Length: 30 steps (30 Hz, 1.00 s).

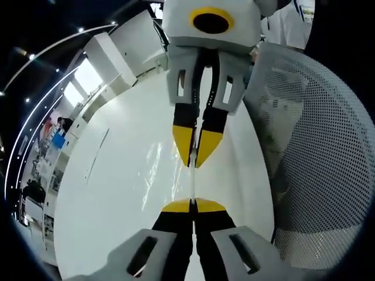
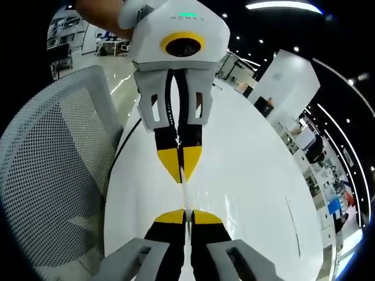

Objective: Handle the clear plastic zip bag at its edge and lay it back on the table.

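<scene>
The clear plastic zip bag (image 1: 192, 182) is seen edge-on as a thin pale strip stretched between the two grippers, and its film glints over the white table (image 1: 105, 199). My left gripper (image 1: 192, 205) is shut on one end of that edge. Facing it from the top of the left gripper view, my right gripper (image 1: 193, 163) is shut on the other end. In the right gripper view the bag edge (image 2: 185, 198) runs from my right gripper (image 2: 184, 215) up to my left gripper (image 2: 181, 175), held in a hand (image 2: 99, 9).
A white mesh office chair (image 1: 316, 164) stands close beside the table; in the right gripper view the chair (image 2: 53, 175) is on the left. The round white table (image 2: 258, 175) spreads under both grippers. Office furniture and ceiling lights lie beyond.
</scene>
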Tool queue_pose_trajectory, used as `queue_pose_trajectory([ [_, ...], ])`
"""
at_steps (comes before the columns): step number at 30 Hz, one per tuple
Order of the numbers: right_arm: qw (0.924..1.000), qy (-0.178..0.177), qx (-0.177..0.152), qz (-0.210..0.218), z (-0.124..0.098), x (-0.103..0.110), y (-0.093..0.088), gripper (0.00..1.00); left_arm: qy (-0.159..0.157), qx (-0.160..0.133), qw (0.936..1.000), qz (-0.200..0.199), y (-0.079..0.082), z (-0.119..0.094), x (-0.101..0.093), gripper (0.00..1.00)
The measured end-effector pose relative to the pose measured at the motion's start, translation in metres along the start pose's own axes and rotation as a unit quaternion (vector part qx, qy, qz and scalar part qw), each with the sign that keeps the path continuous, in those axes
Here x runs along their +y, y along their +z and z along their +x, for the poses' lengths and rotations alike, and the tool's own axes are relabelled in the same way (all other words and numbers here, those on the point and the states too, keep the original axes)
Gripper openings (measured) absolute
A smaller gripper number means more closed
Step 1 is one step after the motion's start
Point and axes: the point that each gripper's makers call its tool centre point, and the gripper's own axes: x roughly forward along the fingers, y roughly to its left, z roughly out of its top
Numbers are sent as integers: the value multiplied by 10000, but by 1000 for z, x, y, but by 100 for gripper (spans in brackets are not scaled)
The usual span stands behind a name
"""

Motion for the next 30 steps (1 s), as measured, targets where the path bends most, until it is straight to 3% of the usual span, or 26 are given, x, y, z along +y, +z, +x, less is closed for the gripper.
queue_pose_trajectory([
  [30,9998,-125,34,115,-6,-5,-9,0,54,-7,10000,-22,-4,-4,4,0],
])
